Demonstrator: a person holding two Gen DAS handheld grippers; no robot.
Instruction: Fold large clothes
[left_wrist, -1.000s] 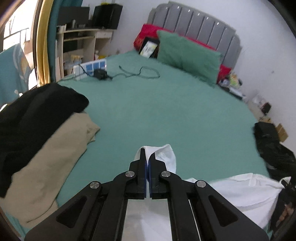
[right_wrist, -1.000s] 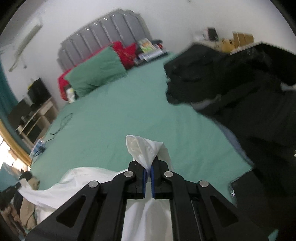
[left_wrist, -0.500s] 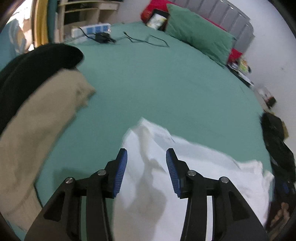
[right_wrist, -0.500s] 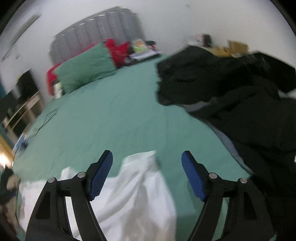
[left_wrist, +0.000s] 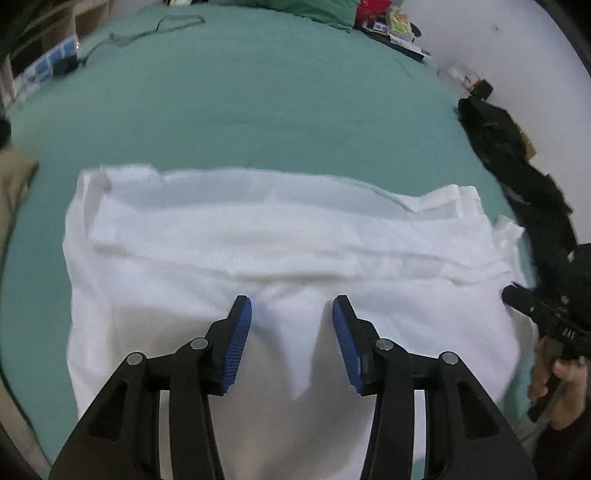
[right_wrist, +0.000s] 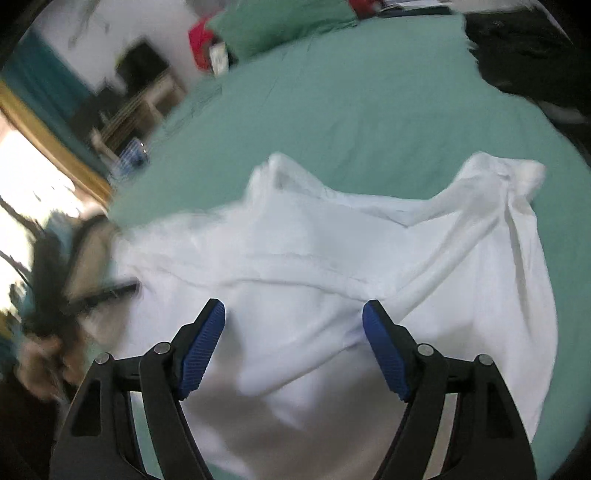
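A large white garment (left_wrist: 280, 236) lies spread on the green bed (left_wrist: 258, 96), with its far part folded back toward me. It also shows in the right wrist view (right_wrist: 332, 258), wrinkled and bunched at its far right corner. My left gripper (left_wrist: 291, 325) is open and empty above the garment's near middle. My right gripper (right_wrist: 293, 332) is open wide and empty above the garment. The right gripper's body and the hand on it show at the right edge of the left wrist view (left_wrist: 546, 321).
Black clothes (left_wrist: 517, 173) lie along the bed's right side, also at the top right of the right wrist view (right_wrist: 524, 48). Tan clothing (left_wrist: 14, 192) lies at the left edge. A green pillow (right_wrist: 280, 22), a cable (left_wrist: 155, 29) and a desk (right_wrist: 140, 96) are farther off.
Both grippers held white cloth a second ago, then opened and let it go. The garment now lies spread on the bed, and both grippers have pulled back over it.
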